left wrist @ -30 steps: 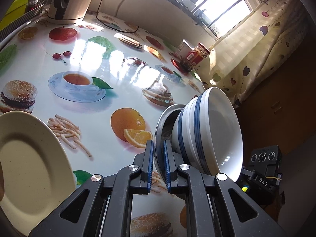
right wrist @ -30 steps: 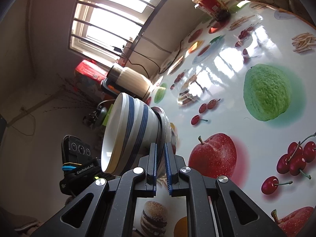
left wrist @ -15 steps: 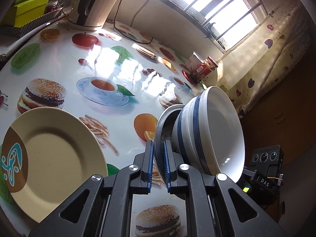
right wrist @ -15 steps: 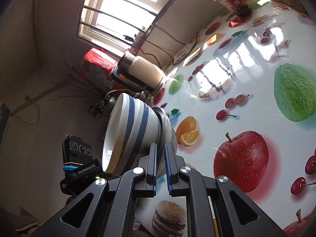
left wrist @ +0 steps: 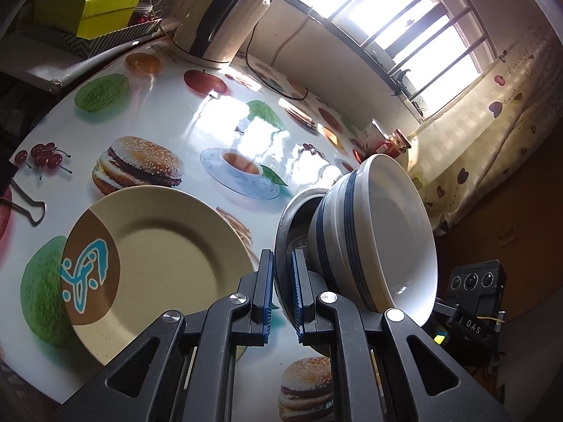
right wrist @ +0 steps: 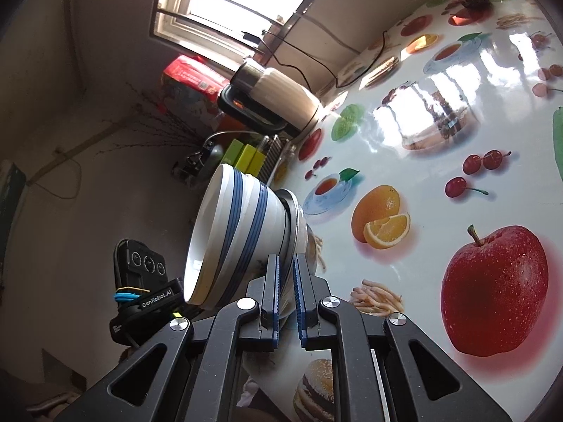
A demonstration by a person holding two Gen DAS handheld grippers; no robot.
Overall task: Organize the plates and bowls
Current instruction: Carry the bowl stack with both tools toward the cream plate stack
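Note:
My left gripper (left wrist: pixel 280 292) is shut on the rim of a metal plate (left wrist: pixel 283 232) that carries stacked white bowls with blue stripes (left wrist: pixel 373 239). My right gripper (right wrist: pixel 288 293) is shut on the opposite rim of the same metal plate (right wrist: pixel 299 223), with the striped bowls (right wrist: pixel 232 235) to its left. The stack is held above the table, tilted in both views. A cream plate with a brown patch and blue motif (left wrist: pixel 155 260) lies flat on the table, left of the left gripper.
The table (left wrist: pixel 197 130) has a glossy fruit-and-burger print cloth. An electric kettle (left wrist: pixel 228 24) and green boxes (left wrist: pixel 95 7) stand at the far edge. A jar and carton (left wrist: pixel 387 140) sit by the window. A binder clip (left wrist: pixel 24 204) lies at the left edge.
Both grippers have carried the plate and bowls back and up from the table. The cream plate has come fully into the left wrist view.

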